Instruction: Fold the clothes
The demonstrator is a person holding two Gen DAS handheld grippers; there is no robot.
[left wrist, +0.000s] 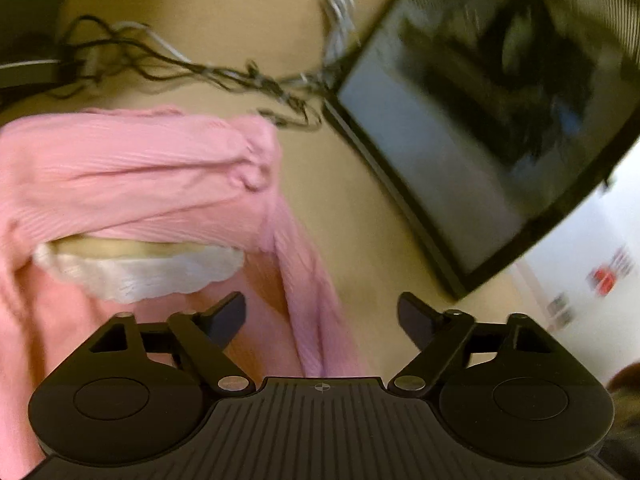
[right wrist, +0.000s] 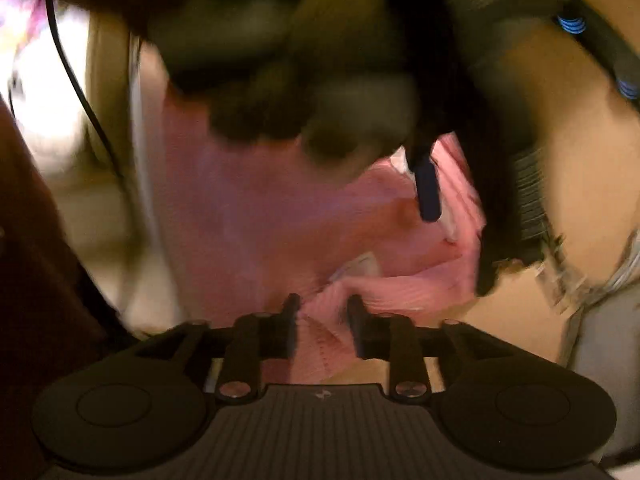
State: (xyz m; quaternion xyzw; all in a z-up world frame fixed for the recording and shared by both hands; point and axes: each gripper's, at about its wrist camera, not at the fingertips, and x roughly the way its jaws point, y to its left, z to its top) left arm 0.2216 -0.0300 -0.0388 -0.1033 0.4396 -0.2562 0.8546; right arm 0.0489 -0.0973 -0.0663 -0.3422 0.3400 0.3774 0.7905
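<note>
Pink top (left wrist: 132,184) lies bunched on the counter (left wrist: 360,216), ahead and to the left of my left gripper (left wrist: 320,314); its long axis runs crosswise, and a strip of it trails down between my wide-open, empty jaws. A monitor (left wrist: 480,120) and cables (left wrist: 180,68) sit beyond. From my right gripper (right wrist: 322,320), through heavy blur, the top (right wrist: 248,216) stretches straight ahead, a fold pinched in those nearly closed jaws, so I judge this hand nearer.
</note>
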